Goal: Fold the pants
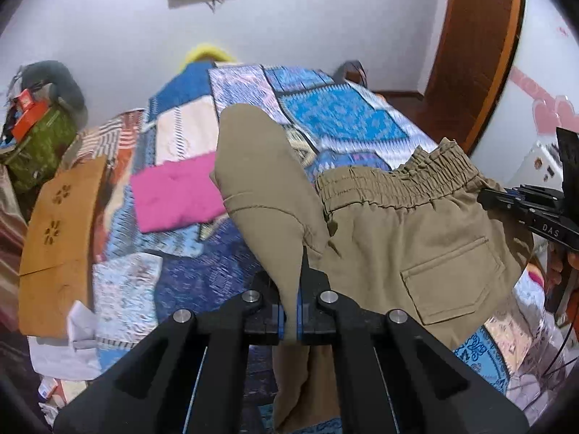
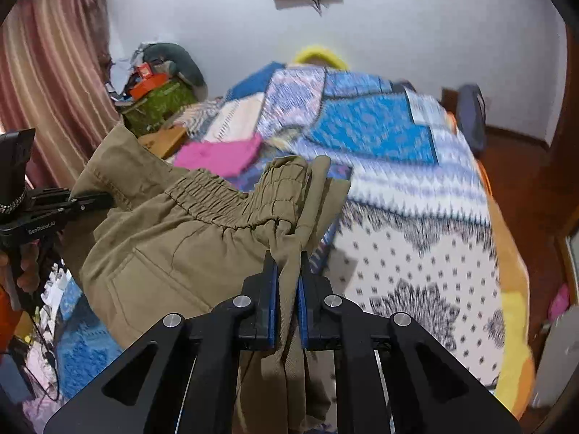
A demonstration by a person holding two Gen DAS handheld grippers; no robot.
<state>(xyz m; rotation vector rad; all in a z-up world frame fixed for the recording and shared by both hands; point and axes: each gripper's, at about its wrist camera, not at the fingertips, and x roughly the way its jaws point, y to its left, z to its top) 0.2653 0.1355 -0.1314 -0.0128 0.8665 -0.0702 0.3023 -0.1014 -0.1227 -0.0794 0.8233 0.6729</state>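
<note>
Khaki pants (image 1: 405, 238) with an elastic waistband (image 1: 398, 181) and a back pocket (image 1: 452, 278) hang in the air above the bed, stretched between both grippers. My left gripper (image 1: 291, 311) is shut on one end of the waistband, with cloth standing up past its fingers. My right gripper (image 2: 287, 289) is shut on the other end of the waistband (image 2: 224, 199). The pants (image 2: 163, 253) sag between them. In the left wrist view the right gripper (image 1: 485, 195) shows at the right; in the right wrist view the left gripper (image 2: 105, 199) shows at the left.
The bed's patchwork blue cover (image 1: 343, 115) lies under the pants. A folded pink garment (image 1: 177, 195) and an orange-brown garment (image 1: 61, 238) lie on it at the left. A green bag with clutter (image 1: 39, 144) stands at the far left. A wooden door frame (image 1: 481, 54) is at the right.
</note>
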